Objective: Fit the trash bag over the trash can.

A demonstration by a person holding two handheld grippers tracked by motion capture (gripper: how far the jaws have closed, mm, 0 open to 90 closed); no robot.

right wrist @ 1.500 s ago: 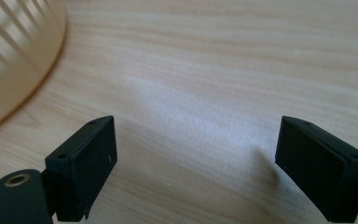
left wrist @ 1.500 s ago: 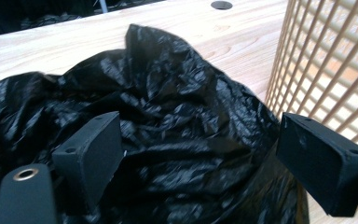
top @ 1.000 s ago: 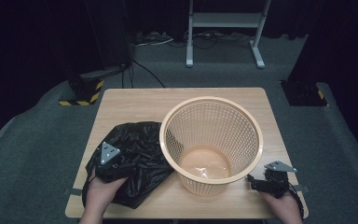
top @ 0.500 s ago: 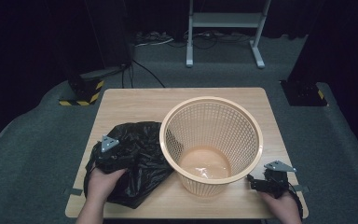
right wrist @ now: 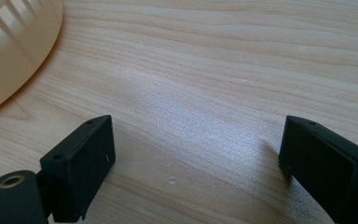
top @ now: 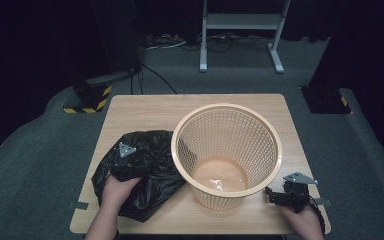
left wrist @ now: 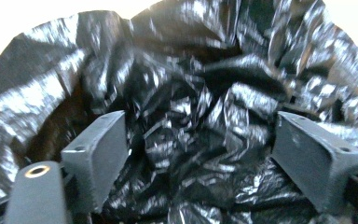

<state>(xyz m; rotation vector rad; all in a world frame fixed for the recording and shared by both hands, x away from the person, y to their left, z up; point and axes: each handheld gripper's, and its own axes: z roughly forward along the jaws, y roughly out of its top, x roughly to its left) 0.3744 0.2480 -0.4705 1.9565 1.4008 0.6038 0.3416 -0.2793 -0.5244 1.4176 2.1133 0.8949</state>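
A crumpled black plastic bag lies on the left half of the wooden table, touching the side of a tan mesh basket that stands upright at the middle. My left gripper rests on top of the bag; in the left gripper view its jaws stand wide open with wrinkled bag film between and beyond them. My right gripper sits low at the table's front right corner, open over bare wood, with the basket's wall off to its left.
The basket is empty. Bare tabletop lies behind the basket and along the far edge. The front table edge runs just under both hands. Beyond the table are a dark floor, a yellow-black striped block and a metal stand.
My left gripper has moved up and right across the bag, from its left front part onto its middle. The right gripper has stayed put.
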